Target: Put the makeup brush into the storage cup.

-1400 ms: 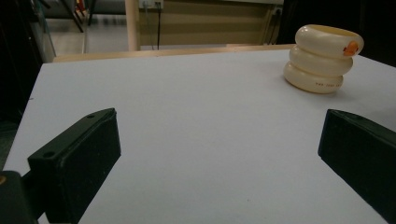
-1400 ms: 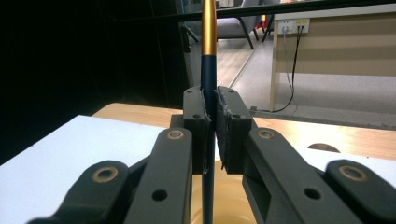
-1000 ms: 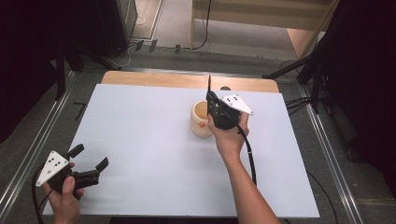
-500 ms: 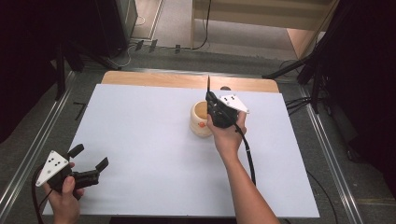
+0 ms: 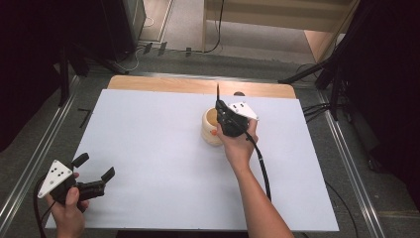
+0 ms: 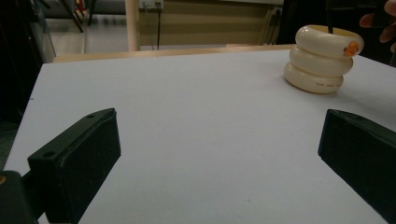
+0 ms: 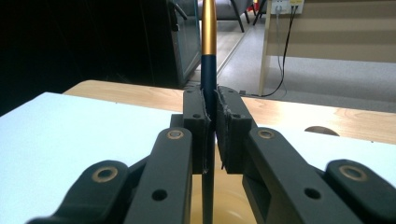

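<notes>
Held upright in the clamped right claw (image 7: 211, 122) over the ribbed cream holder (image 5: 212, 128) mid-counter (image 5: 148, 139): a dark, gold-banded pen (image 7: 208, 51), likely to snag the rim if tilted; left claw (image 5: 94, 167) wide, empty.

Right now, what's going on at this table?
A person works with two hand-held grippers. The right gripper has its fingers shut on a thin dark pen with a gold upper section, held upright directly above the cream ringed holder on the white table. The pen's lower end points into the holder's opening; how deep it sits can't be seen. The left gripper rests open near the table's front left corner, holding nothing.
</notes>
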Tool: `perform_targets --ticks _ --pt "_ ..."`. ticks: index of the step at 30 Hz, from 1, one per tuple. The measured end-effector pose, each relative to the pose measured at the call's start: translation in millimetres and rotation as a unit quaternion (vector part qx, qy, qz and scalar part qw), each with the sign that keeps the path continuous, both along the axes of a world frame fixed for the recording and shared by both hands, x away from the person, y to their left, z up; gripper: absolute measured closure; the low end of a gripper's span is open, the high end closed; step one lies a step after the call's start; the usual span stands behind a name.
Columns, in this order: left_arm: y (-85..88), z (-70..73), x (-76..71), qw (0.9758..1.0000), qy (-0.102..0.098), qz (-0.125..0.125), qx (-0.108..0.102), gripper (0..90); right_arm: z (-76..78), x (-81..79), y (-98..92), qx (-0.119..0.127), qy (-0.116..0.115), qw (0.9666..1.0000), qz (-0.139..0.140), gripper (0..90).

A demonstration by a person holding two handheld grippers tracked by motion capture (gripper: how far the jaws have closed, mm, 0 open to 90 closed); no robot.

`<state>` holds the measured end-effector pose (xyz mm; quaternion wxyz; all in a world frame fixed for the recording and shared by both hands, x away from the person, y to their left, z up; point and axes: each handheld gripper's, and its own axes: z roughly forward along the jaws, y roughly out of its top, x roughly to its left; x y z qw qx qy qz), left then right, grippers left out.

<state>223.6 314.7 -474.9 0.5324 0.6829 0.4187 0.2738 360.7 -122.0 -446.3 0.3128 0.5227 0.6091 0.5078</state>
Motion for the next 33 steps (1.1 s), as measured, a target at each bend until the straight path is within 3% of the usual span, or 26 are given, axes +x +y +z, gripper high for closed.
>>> perform_targets --ticks 15,33 --pt "1.6 -0.1 0.4 1.0000 0.001 0.000 -0.002 0.0 -10.1 2.9 3.3 -0.015 0.017 0.9997 0.002 84.1" --pt "1.5 -0.3 0.6 1.0000 0.002 0.000 -0.002 0.1 -15.4 -4.2 -4.0 -0.010 0.030 0.9993 -0.018 84.1"
